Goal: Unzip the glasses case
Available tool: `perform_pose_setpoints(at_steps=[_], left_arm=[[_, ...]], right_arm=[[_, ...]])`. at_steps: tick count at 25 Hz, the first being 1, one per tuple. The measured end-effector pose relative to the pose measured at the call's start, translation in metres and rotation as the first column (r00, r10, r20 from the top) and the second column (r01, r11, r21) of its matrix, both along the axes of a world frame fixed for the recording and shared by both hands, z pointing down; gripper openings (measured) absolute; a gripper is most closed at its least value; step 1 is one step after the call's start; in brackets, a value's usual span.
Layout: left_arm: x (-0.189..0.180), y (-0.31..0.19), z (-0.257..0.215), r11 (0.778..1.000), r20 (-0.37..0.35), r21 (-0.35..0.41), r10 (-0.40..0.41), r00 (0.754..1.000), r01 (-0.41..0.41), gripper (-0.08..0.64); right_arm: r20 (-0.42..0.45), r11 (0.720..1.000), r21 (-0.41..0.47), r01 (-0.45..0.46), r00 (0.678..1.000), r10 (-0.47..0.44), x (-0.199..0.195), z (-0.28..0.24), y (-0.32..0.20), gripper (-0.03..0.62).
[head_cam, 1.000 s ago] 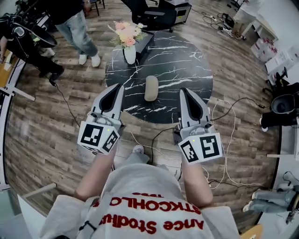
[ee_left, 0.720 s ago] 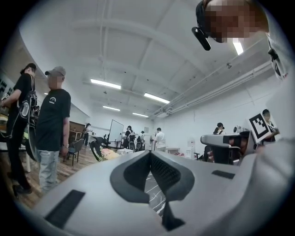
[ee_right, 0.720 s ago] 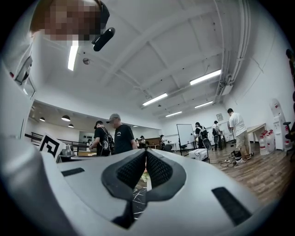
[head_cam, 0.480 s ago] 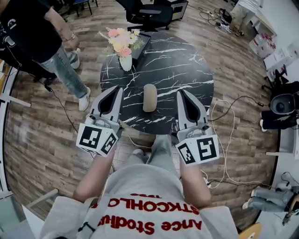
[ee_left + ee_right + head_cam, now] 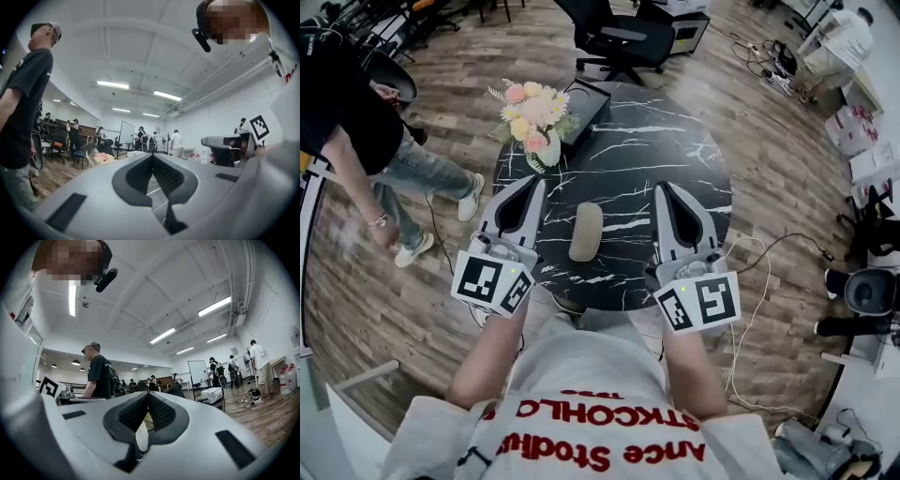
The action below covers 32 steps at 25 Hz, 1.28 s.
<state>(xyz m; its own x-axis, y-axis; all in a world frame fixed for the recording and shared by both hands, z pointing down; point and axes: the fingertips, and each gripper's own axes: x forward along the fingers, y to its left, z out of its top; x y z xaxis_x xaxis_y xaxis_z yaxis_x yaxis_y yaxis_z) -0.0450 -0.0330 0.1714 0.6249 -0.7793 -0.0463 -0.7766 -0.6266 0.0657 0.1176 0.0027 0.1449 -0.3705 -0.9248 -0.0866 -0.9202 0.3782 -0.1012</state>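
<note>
Head view: glasses case (image 5: 585, 232) lies flat on the round black marble table (image 5: 675, 141), near the front edge, long axis pointing away from us. It sits between the two tongs and touches neither. The left gripper (image 5: 535, 182) is just left of it and the right gripper (image 5: 663, 187) is further off on the right. Both are held level over the table rim. A vase of flowers (image 5: 546, 148) stands behind the case, well apart, and a bystander (image 5: 356, 141) is off to the left.

Left gripper view: jaws pressed together at the tips, nothing between them. We see only a sliver of marble through the gap below.

Right gripper view: same, jaws closed and empty. A pale shape shows through the lower gap, and we can't tell what it is.

Handling, our judgement: the case looks light, with a semi-stiff shell and a soft beige cover. It will likely skate on the smooth marble if tugged one-handed. We'd clamp the body across its narrow width with one gripper and pinch the zipper pull with the other. The pull and zipper line are too small to find here, so both tongs need opening first.
</note>
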Motion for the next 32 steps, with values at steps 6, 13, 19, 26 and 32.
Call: perform_pose_setpoints(at_steps=[6, 13, 19, 26, 32], left_arm=[[0.009, -0.021, 0.01, 0.993, 0.018, -0.016, -0.114, 0.993, 0.115, 0.0], [0.003, -0.03, 0.042, 0.98, 0.055, -0.093, -0.171, 0.984, 0.176, 0.0], [0.008, -0.051, 0.085, 0.975, 0.069, -0.162, -0.14, 0.988, 0.149, -0.001], [0.023, -0.055, 0.166, 0.951, 0.129, -0.309, 0.027, 0.991, 0.014, 0.0], [0.037, -0.048, 0.226, 0.898, 0.158, -0.434, 0.151, 0.976, -0.068, -0.001]], right_arm=[[0.006, 0.995, -0.03, 0.092, 0.996, -0.092, 0.034, 0.014, -0.043, 0.017], [0.019, 0.99, -0.079, 0.121, 0.993, -0.12, 0.046, 0.04, -0.068, 0.017], [-0.008, 0.984, -0.116, 0.138, 0.99, -0.14, 0.036, 0.07, -0.087, 0.017], [-0.114, 0.876, -0.314, 0.365, 0.902, -0.417, -0.011, 0.167, -0.093, 0.017], [-0.26, 0.652, -0.553, 0.518, 0.637, -0.726, -0.035, 0.273, -0.078, 0.018]])
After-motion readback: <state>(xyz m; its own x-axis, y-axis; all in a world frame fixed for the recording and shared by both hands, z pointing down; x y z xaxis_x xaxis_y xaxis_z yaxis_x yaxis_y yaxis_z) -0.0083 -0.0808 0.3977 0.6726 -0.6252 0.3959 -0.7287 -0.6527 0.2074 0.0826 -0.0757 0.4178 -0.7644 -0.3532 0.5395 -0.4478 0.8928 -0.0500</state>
